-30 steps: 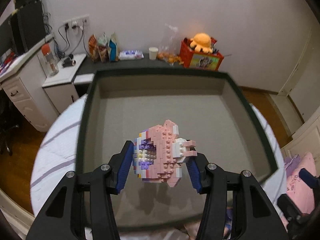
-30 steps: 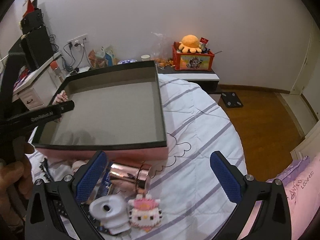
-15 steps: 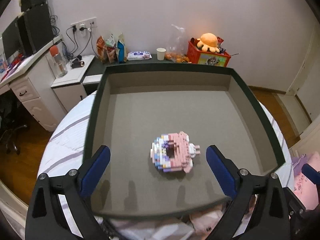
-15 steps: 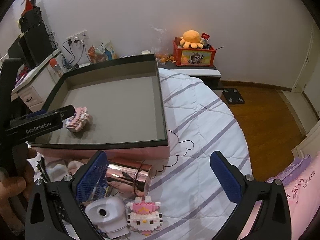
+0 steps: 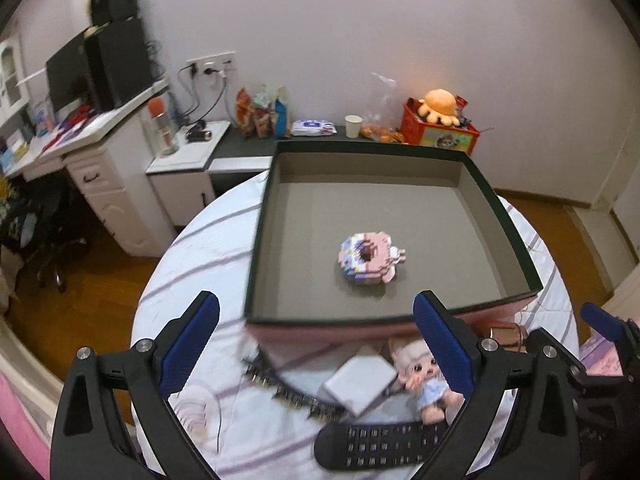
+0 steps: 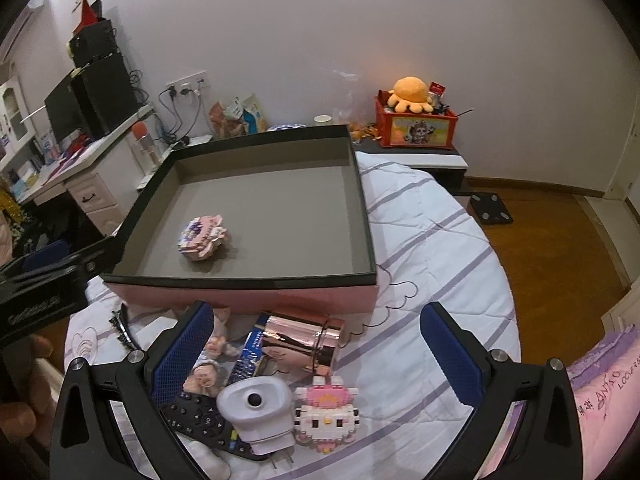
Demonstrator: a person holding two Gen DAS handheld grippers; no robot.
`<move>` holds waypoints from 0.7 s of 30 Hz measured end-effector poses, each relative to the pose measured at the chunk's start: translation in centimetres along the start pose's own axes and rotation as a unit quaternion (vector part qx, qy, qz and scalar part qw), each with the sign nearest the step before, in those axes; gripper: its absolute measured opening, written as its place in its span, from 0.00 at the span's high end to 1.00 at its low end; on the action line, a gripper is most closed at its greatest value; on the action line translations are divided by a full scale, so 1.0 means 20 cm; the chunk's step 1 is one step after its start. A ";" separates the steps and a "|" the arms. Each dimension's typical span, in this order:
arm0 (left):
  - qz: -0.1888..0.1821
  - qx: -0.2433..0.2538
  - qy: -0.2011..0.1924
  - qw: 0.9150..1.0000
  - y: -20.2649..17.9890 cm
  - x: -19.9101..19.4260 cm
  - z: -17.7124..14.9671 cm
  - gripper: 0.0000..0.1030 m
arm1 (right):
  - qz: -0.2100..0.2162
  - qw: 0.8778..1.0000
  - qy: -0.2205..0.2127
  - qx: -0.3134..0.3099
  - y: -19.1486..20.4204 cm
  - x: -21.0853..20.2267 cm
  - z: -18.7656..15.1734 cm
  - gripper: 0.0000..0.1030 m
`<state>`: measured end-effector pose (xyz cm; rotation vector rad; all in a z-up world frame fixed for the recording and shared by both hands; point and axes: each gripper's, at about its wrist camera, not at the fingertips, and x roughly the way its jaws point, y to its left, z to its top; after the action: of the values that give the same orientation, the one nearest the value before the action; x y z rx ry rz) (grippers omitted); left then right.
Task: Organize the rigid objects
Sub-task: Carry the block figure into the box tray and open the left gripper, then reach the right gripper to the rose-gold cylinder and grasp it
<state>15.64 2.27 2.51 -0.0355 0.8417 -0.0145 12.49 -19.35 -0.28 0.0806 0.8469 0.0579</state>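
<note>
A pink and lilac brick-built toy (image 5: 370, 259) lies flat on the grey floor of a large shallow box (image 5: 500, 216), toward the near left part of it, touching no wall. The box has a dark rim and pink outer sides and sits on a round bed with a white, lilac-striped cover (image 6: 432, 248).

Just outside the box's near wall lies the pile yet to be sorted. From the right wrist view: a shiny rose-gold can (image 6: 300, 346) on its side, its long axis running left to right; a white plug-shaped gadget (image 6: 256, 410); a pink and white brick-built cat figure (image 6: 326, 414); a black remote control (image 6: 200, 420); a small doll (image 6: 214, 350); and a dark spiky hair clip (image 6: 120, 326).

The left gripper (image 5: 316, 344) hangs above the near edge of the box, its blue pads spread wide with nothing between them. The toy in the box lies ahead of it and apart from it.

The right gripper (image 6: 314, 354) is also spread wide and holds nothing. It points down at the pile: the can, the gadget and the cat figure sit directly between its fingers and slightly ahead, so this hand looks the nearer one for the next pick. The can's long axis lies across the gap between the fingers, so a grab would likely close on its ends unless the wrist turns.
</note>
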 end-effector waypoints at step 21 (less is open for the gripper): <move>-0.044 -0.029 -0.005 0.999 0.19 0.02 -0.29 0.01 | -0.063 0.997 0.046 0.011 0.06 0.00 -0.21 0.00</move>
<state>11.58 5.91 -1.76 -0.1260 0.8308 -0.0722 9.19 -17.90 -2.91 0.0447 0.9428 -0.0674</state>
